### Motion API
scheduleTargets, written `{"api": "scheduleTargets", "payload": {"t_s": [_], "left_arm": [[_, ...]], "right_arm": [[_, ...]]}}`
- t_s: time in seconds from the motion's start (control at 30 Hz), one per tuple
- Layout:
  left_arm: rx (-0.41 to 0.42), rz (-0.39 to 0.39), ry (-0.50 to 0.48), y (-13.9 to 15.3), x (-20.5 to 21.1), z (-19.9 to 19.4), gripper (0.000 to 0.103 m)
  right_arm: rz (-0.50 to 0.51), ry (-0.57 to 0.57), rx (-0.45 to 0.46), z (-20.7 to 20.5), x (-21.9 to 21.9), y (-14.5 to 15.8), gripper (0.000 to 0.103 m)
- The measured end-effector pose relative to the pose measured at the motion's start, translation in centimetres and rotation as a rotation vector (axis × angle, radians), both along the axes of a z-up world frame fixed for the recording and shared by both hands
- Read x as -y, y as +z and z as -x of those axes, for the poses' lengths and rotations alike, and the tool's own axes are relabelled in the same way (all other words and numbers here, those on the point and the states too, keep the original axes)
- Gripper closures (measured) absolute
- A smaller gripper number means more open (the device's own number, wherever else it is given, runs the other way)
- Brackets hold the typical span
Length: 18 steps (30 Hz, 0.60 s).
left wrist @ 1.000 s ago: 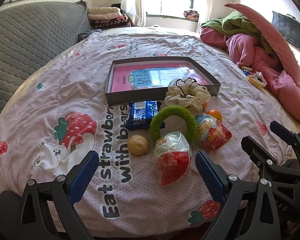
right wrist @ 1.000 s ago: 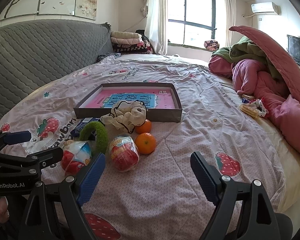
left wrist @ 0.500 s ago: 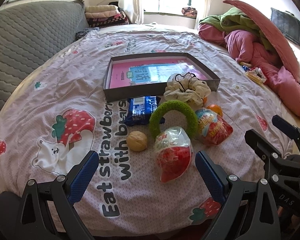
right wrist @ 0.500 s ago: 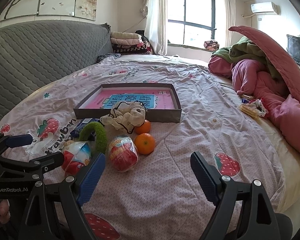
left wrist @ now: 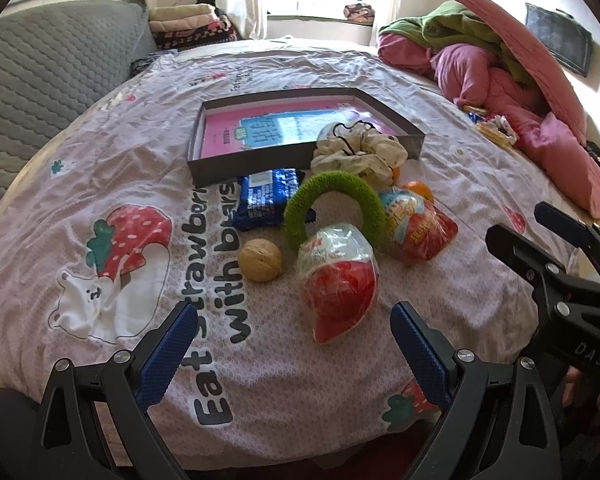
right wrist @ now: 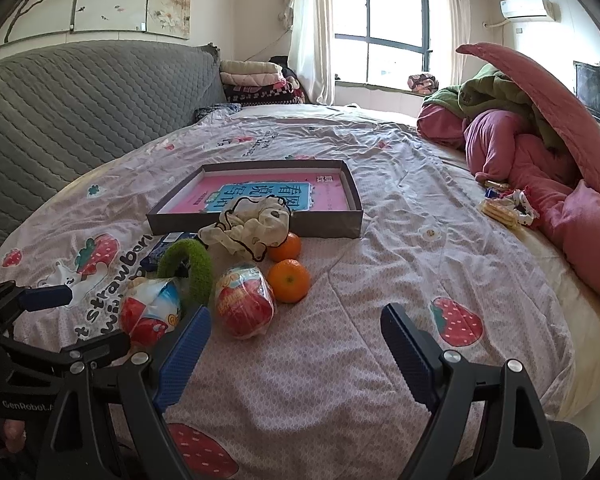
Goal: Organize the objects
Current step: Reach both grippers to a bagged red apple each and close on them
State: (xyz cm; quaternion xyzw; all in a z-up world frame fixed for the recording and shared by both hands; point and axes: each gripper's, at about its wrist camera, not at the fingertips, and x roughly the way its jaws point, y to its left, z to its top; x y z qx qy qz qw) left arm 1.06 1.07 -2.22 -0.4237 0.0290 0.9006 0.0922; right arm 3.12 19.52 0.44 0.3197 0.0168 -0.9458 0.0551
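A shallow dark box (left wrist: 220, 166) (right wrist: 320, 226) with a pink book inside lies on the bed. In front of it lie a cream scrunchie (left wrist: 356, 152) (right wrist: 252, 224), a blue snack pack (left wrist: 266, 198), a green ring (left wrist: 336, 204) (right wrist: 188, 266), a walnut (left wrist: 260, 260), two red wrapped eggs (left wrist: 338, 282) (left wrist: 418, 224) (right wrist: 244, 300) (right wrist: 152, 310) and two oranges (right wrist: 289, 281) (right wrist: 286, 246). My left gripper (left wrist: 292, 344) is open and empty, just short of the nearer egg. My right gripper (right wrist: 296, 346) is open and empty, short of the oranges.
A grey quilted headboard (right wrist: 60, 120) runs along the left. Pink and green bedding (right wrist: 540, 148) is piled at the right, with small packets (right wrist: 504, 208) beside it. Folded blankets (right wrist: 256, 80) sit by the window. The bed's near edge is under both grippers.
Both grippers have edged slightly forward and lower toward the objects. Nothing on the bed has moved.
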Motion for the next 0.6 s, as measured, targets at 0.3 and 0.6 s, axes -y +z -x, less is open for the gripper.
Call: {"api": "scheduleTargets", "payload": {"t_s": [0.3, 0.6], "left_arm": [[-0.01, 0.017, -0.027, -0.6, -0.4, -0.2, 0.006], [-0.011, 0.043, -0.024, -1.2, -1.2, 0.3, 0.006]], "right_arm": [[0.036, 0.029, 0.053, 0.8, -0.3, -0.8, 0.017], [0.092, 0.055, 0.141, 3.2, -0.6, -2.3, 0.017]]}}
